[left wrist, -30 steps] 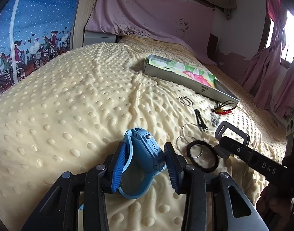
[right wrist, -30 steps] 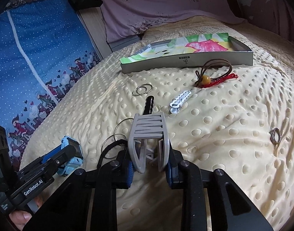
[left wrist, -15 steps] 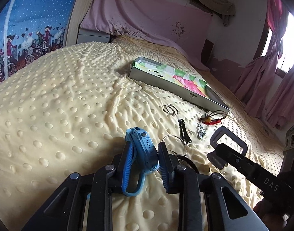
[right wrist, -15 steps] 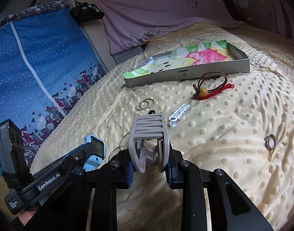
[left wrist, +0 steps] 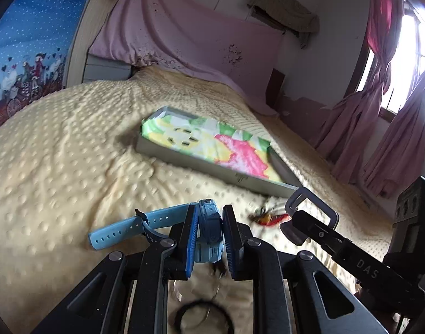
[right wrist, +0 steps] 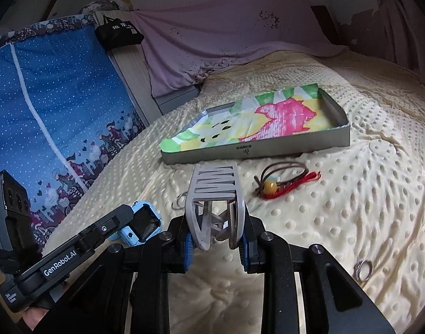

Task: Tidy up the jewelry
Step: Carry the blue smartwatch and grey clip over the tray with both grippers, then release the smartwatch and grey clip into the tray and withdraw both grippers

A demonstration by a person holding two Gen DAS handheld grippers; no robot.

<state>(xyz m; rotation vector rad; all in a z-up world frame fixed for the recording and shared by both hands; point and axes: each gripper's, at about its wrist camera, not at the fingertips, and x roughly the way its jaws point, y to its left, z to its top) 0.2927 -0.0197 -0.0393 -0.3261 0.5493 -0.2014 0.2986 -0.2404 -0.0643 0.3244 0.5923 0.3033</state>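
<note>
My left gripper (left wrist: 209, 222) is shut on a blue watch (left wrist: 208, 228), held above the bed, its strap (left wrist: 120, 229) hanging out to the left. The watch also shows in the right wrist view (right wrist: 141, 224). My right gripper (right wrist: 215, 233) is shut on a grey hair claw clip (right wrist: 215, 194), lifted off the blanket. The clip also shows in the left wrist view (left wrist: 310, 208). A shallow grey box (right wrist: 296, 147) lined with flowered paper lies ahead on the bed, also in the left wrist view (left wrist: 184, 158).
A brown cord bracelet with a yellow bead and red cord (right wrist: 285, 183) lies in front of the box. Thin rings (right wrist: 179, 201) lie beside the clip, a small ring (right wrist: 363, 270) at right. A black hair tie (left wrist: 204, 317) lies under the left gripper. The yellow dotted blanket (left wrist: 59, 167) covers the bed.
Both grippers have moved forward toward the box, each with its object held. The watch has turned in the left gripper and its strap now hangs open to the left.
</note>
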